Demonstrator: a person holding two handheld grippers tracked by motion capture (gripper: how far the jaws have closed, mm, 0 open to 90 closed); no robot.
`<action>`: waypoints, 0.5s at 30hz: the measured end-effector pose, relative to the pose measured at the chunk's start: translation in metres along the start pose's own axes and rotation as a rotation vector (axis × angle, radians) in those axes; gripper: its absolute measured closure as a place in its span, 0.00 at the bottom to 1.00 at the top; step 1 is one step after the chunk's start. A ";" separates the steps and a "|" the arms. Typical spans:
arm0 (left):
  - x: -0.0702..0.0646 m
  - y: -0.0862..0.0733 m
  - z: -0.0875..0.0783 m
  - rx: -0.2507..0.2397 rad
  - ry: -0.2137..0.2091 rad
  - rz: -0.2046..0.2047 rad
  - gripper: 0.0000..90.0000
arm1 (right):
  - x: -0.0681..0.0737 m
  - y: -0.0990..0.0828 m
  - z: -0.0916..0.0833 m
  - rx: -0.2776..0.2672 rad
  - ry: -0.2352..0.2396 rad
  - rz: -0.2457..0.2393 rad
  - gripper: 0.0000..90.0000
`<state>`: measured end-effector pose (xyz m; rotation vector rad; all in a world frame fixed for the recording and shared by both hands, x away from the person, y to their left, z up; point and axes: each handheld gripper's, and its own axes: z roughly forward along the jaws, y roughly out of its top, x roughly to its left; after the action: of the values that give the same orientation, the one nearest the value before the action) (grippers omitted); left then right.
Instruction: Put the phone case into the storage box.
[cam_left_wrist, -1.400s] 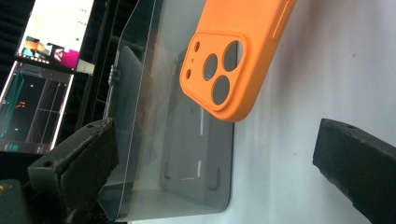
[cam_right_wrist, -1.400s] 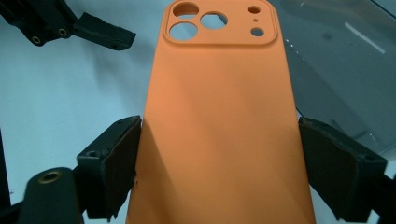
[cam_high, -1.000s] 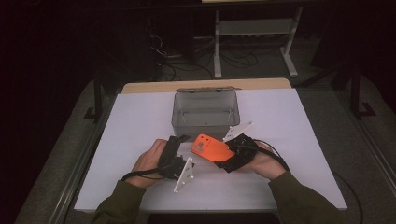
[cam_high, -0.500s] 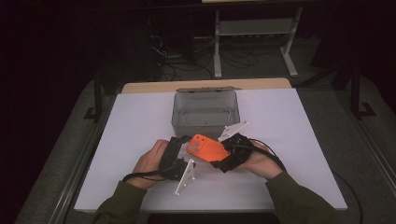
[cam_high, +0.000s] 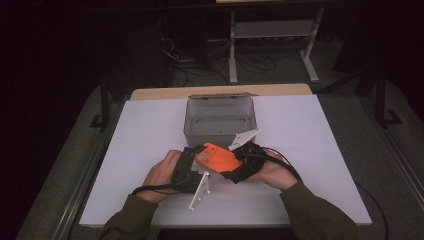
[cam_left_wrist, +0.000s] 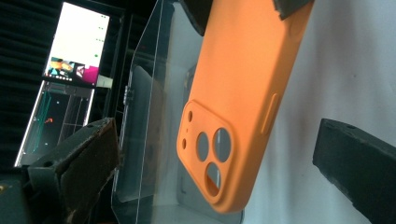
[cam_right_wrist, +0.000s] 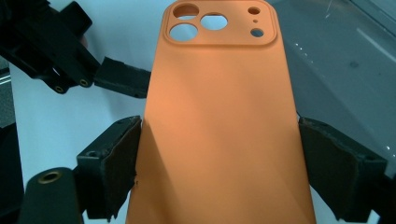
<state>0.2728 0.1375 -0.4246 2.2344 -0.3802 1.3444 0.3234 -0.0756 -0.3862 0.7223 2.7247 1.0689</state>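
Note:
An orange phone case (cam_high: 217, 157) with camera cutouts hangs above the white table (cam_high: 310, 150), just in front of the clear box. My right gripper (cam_high: 234, 166) is shut on it, and in the right gripper view its pads (cam_right_wrist: 116, 163) press both long edges of the case (cam_right_wrist: 219, 93). My left gripper (cam_high: 196, 152) is open at the case's camera end. In the left gripper view that end of the case (cam_left_wrist: 238, 107) lies between the spread jaws of the left gripper (cam_left_wrist: 219, 135), touching neither pad.
An open clear plastic box (cam_high: 220, 117) stands on the table right behind the hands, and its wall (cam_left_wrist: 149, 140) is close to the left jaw. A metal rack (cam_high: 272, 35) and cables lie on the dark floor beyond. A lit screen (cam_left_wrist: 77, 44) is at the far left.
The right gripper has carried the case a little to the left, further between the left gripper's jaws. The left hand has stayed put.

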 end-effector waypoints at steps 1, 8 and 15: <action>-0.001 0.000 0.000 0.000 0.001 0.004 0.00 | 0.000 0.000 0.000 -0.002 0.000 -0.003 0.17; -0.004 0.003 0.002 0.001 0.009 0.029 0.04 | -0.001 0.000 0.000 -0.001 0.004 0.002 0.17; -0.005 0.004 0.003 -0.006 0.027 0.033 0.09 | 0.000 0.002 0.000 -0.006 0.004 0.001 0.17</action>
<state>0.2709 0.1326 -0.4287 2.2118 -0.4135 1.3866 0.3239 -0.0748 -0.3849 0.7214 2.7241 1.0793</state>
